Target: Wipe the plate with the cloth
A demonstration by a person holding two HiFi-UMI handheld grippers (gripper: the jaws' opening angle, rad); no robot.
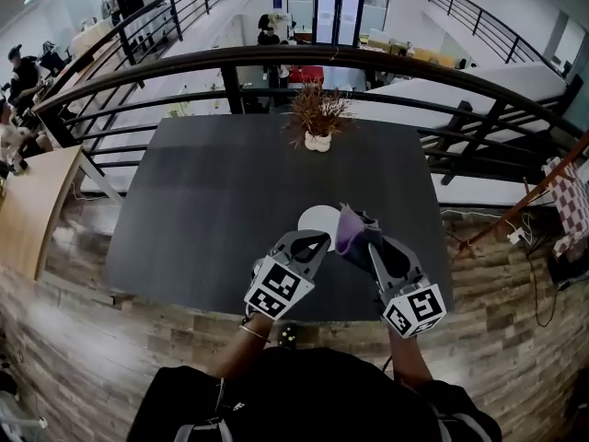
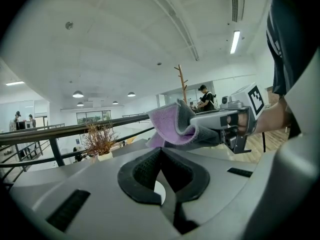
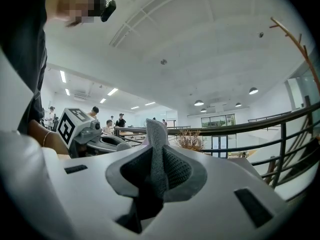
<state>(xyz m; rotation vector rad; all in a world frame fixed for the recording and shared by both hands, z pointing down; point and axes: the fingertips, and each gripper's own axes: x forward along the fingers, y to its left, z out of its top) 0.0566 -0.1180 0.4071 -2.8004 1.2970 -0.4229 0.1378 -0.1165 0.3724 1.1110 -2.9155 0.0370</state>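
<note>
In the head view we see the white plate point(image 1: 317, 217) lying on the dark table point(image 1: 212, 201), toward its near edge. The left gripper point(image 1: 313, 240) reaches over the plate's near rim. The right gripper point(image 1: 368, 238), just right of the plate, holds the purple cloth point(image 1: 346, 230) up beside the plate's right rim. The plate lies left of and below the cloth, so we judge the wipe calls for a short move left and down.

In the left gripper view, the jaws are pressed together with nothing between the pads. A white sliver of plate shows beneath them, and the cloth is ahead to the right.

In the right gripper view, the jaws pinch the cloth, with a fold standing upright between them.
</note>
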